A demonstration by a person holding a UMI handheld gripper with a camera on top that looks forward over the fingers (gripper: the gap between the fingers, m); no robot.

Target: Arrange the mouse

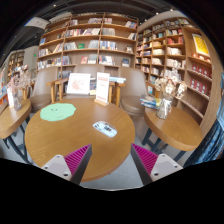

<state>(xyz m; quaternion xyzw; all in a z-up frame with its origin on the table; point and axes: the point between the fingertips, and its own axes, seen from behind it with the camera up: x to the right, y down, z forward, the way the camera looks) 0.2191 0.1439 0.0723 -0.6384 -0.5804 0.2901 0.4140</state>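
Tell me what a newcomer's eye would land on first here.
The round wooden table fills the space just ahead of the open claw, with a small white mouse near its middle. A green mat lies farther back on it, before two upright white boards. Bookshelves line the walls behind.

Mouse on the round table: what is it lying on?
The mouse lies on the bare wooden table, ahead of the open tool. The green mat sits apart. Anything directly beneath the mouse is hidden.
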